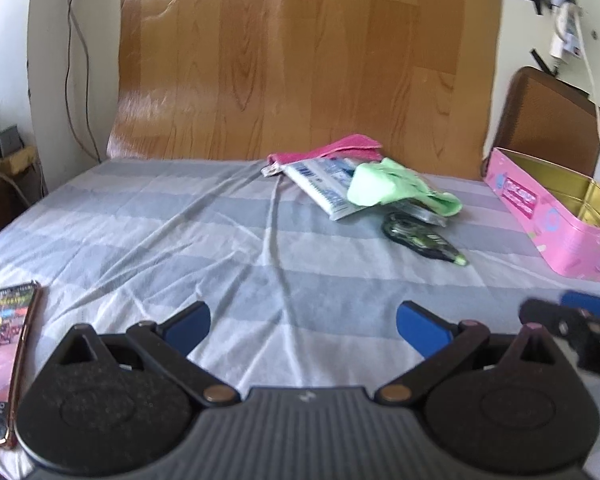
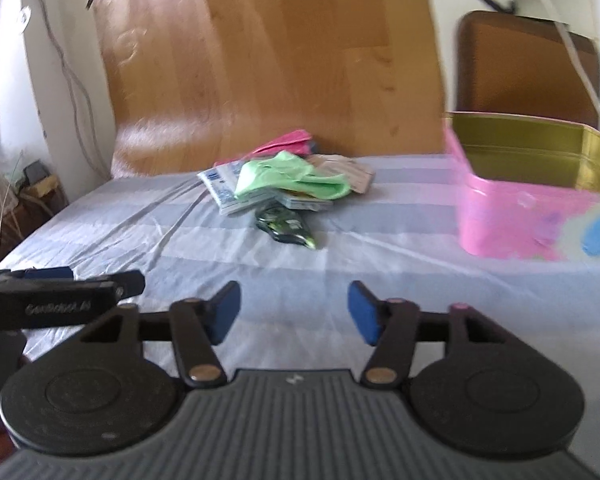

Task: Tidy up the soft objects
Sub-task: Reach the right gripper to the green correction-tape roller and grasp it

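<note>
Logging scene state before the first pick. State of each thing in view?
Left gripper: open, nothing between the fingers.
Right gripper: open, nothing between the fingers.
Pink tin: lid off, no contents visible.
Green cloth: crumpled, on top of the pile.
Pink cloth: at the back of the pile, partly covered.
White packet: lying flat, partly under the green cloth.
Phone: screen lit, face up.

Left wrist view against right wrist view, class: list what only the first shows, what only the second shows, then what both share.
Only the left wrist view shows the phone lying at the sheet's left edge. Only the right wrist view shows the beige packet behind the pile. Both share the green cloth, the pink cloth, the blue-and-white packet, the dark green wrapper, the open pink tin, the striped sheet, and both tongs, left and right, open and holding nothing.
</note>
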Demonstrator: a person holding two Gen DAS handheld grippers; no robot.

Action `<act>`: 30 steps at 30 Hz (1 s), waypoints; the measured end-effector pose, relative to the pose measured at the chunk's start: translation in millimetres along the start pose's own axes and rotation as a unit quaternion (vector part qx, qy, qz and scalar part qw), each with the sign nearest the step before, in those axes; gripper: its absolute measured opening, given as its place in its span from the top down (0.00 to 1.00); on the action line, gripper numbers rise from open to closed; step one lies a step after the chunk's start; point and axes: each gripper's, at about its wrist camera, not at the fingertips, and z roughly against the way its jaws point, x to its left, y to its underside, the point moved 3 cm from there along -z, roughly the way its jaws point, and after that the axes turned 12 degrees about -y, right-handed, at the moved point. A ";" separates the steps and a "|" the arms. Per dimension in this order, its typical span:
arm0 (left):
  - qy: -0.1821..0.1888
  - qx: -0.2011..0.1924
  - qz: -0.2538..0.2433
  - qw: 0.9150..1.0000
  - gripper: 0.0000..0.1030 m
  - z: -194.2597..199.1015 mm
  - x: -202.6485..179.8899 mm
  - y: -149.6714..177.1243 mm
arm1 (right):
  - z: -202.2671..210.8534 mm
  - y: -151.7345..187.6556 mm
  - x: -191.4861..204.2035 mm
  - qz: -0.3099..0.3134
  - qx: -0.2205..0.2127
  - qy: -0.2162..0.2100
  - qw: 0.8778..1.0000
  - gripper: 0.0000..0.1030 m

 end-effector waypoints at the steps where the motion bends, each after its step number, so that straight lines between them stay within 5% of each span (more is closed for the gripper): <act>1: -0.002 0.003 0.003 1.000 0.00 -3.5 2.1 -0.4 | -9.0 -4.5 0.1 0.005 0.008 -0.007 1.000 0.44; 7: -0.009 0.014 0.017 1.000 0.00 -18.1 12.1 -4.2 | -62.3 -30.5 1.8 0.063 0.033 -0.014 0.997 0.44; 12: -0.006 0.026 0.019 0.999 0.00 -25.1 11.5 -4.5 | -121.5 -39.6 -14.1 0.075 0.093 -0.005 0.993 0.43; 14: -0.002 0.032 0.017 0.999 0.00 -26.5 9.7 -3.9 | -138.0 -39.7 -20.6 0.083 0.105 -0.001 0.991 0.52; 15: 0.001 0.035 0.016 0.999 0.00 -26.4 8.8 -3.4 | -140.3 -40.8 -20.9 0.087 0.099 -0.010 0.991 0.67; 16: 0.008 0.039 0.016 0.999 0.00 -26.4 8.2 -2.9 | -141.8 -41.1 -19.4 0.094 0.100 -0.019 0.990 0.70; 24: 0.057 0.076 0.020 0.995 0.00 -21.4 -0.8 3.5 | -92.4 -12.4 3.1 0.100 0.097 -0.057 0.989 0.77; 30: 0.131 0.117 0.005 0.985 0.01 -10.4 -31.9 13.6 | -35.7 20.5 4.5 0.054 0.081 -0.070 0.993 0.77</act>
